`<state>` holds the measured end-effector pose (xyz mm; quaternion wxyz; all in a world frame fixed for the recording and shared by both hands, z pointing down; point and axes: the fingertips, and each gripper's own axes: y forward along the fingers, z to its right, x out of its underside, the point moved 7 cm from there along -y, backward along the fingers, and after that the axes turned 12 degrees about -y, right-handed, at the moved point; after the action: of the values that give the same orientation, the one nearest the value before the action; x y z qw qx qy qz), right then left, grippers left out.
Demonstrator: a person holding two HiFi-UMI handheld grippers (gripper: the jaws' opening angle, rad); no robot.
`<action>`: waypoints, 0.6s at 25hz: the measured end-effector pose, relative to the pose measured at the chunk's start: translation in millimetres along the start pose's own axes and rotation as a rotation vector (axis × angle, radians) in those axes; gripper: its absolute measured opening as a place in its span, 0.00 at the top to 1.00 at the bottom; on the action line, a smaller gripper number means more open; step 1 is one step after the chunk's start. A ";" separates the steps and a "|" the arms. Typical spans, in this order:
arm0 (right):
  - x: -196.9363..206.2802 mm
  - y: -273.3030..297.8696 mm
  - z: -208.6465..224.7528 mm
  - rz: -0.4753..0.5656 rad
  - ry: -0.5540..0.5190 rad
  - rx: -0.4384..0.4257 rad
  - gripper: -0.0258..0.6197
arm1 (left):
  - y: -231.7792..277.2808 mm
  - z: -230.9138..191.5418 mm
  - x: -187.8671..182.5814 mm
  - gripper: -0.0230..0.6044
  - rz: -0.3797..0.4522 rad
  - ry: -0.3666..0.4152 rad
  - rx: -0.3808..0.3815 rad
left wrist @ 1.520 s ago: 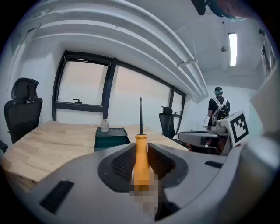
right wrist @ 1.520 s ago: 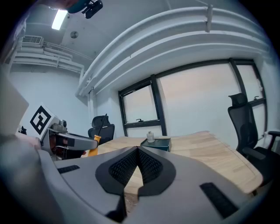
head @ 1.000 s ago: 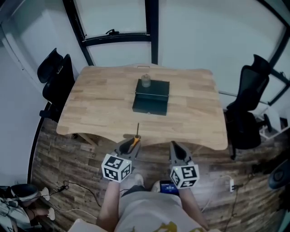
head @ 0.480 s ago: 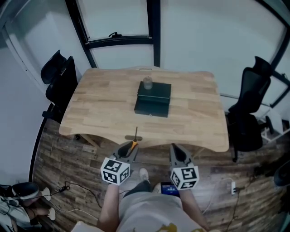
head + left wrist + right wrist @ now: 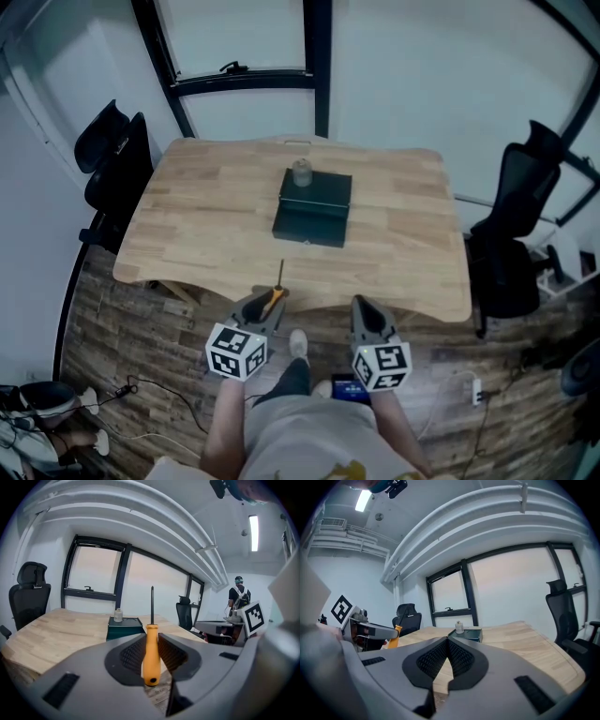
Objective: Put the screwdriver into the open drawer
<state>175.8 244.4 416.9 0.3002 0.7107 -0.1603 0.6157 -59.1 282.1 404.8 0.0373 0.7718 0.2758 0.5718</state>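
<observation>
A screwdriver point(image 5: 151, 646) with an orange handle and a thin dark shaft sits upright between the jaws of my left gripper point(image 5: 151, 654), which is shut on the handle. In the head view the left gripper point(image 5: 262, 305) hovers just off the near edge of the table, the screwdriver point(image 5: 277, 286) pointing toward the table. A dark green drawer box point(image 5: 314, 208) stands at the table's middle, its open drawer point(image 5: 308, 227) pulled toward me. My right gripper point(image 5: 367, 316) hangs beside the left, shut with nothing held; its jaws meet in the right gripper view point(image 5: 448, 648).
A small clear jar point(image 5: 301, 171) stands on top of the box. The wooden table point(image 5: 197, 225) has black office chairs at its left point(image 5: 112, 159) and right point(image 5: 511, 244). Cables point(image 5: 159, 398) lie on the wood floor. A person point(image 5: 239, 597) stands far off.
The head view has shifted slightly. Both grippers stay near the table's front edge, the left still holding the screwdriver.
</observation>
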 end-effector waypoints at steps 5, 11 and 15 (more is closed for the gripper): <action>-1.0 28.8 6.1 -0.017 -0.008 -0.002 0.96 | 23.7 -20.1 -11.0 0.83 0.000 -0.019 0.007; -1.8 74.9 18.8 -0.046 -0.014 -0.002 0.96 | 70.5 -45.5 -30.9 0.83 -0.022 -0.021 0.047; -5.2 102.7 34.1 -0.068 0.003 0.027 0.96 | 97.4 -62.9 -46.5 0.83 -0.041 -0.025 0.069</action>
<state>140.0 143.5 433.3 0.3118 0.7187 -0.1271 0.6084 -87.6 161.8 422.7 0.0257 0.7739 0.3104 0.5514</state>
